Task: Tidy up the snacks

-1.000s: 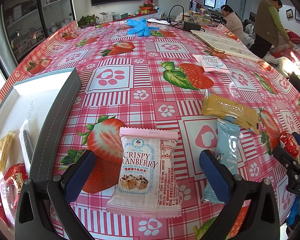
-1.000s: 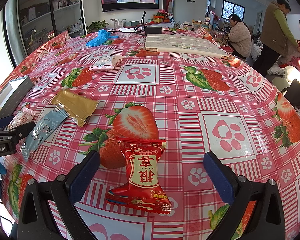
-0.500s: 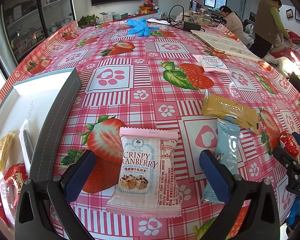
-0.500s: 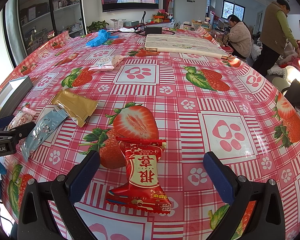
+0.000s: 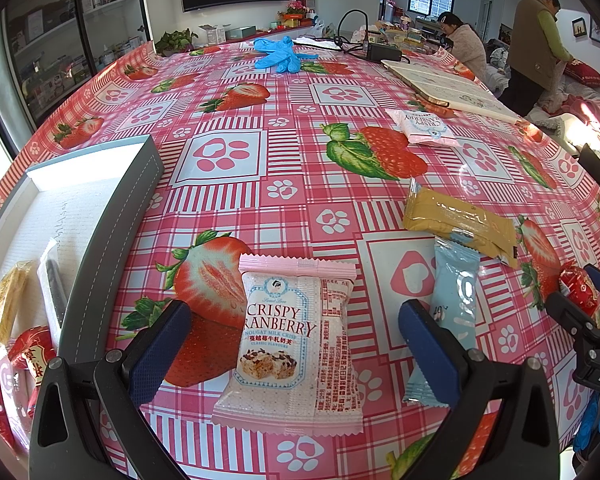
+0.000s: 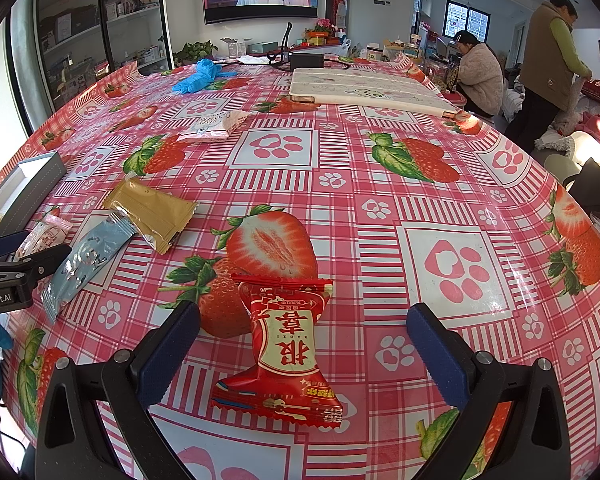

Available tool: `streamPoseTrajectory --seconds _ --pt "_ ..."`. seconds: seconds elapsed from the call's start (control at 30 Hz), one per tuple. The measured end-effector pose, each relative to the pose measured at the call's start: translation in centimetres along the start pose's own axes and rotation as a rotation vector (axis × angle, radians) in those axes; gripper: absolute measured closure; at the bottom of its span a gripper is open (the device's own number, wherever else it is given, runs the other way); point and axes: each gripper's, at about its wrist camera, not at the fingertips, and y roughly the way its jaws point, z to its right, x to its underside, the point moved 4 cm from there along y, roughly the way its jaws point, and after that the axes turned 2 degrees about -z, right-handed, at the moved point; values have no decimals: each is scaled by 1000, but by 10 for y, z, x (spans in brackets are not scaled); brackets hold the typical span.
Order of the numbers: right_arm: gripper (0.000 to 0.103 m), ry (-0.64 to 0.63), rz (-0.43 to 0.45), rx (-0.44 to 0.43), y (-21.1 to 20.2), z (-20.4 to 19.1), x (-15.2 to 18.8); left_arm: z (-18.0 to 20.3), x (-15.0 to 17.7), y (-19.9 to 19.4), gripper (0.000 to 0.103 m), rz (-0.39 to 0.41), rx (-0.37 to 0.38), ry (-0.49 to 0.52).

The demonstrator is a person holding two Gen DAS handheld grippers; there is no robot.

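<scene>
My left gripper (image 5: 294, 344) is open, its jaws on either side of a pink and white Crispy Cranberry packet (image 5: 296, 344) lying flat on the strawberry tablecloth. My right gripper (image 6: 302, 344) is open around a red candy packet (image 6: 286, 348), also flat on the cloth. A light blue packet (image 5: 452, 304) and a gold packet (image 5: 458, 222) lie to the right of the left gripper; both show in the right wrist view, the blue one (image 6: 88, 256) and the gold one (image 6: 152, 214). A grey box (image 5: 112, 224) at the left holds several snacks.
A second pink packet (image 5: 426, 126) lies farther back. Blue gloves (image 5: 278, 54), a black adapter with cable (image 5: 382, 52) and a long white flat box (image 6: 364, 92) sit at the far side. Two people (image 6: 548, 60) are beyond the table's right edge.
</scene>
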Motion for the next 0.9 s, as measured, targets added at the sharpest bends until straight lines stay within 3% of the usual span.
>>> streamPoseTrajectory --seconds 0.53,0.77,0.9 --pt "0 0 -13 1 1 -1 -1 0 0 0 0 0 0 0" --pt "0 -21 -120 -15 7 -1 -11 0 1 0 0 -3 -1 1" --pt "0 -37 -226 -22 14 -1 -20 0 -1 -1 2 -39 -13 -1"
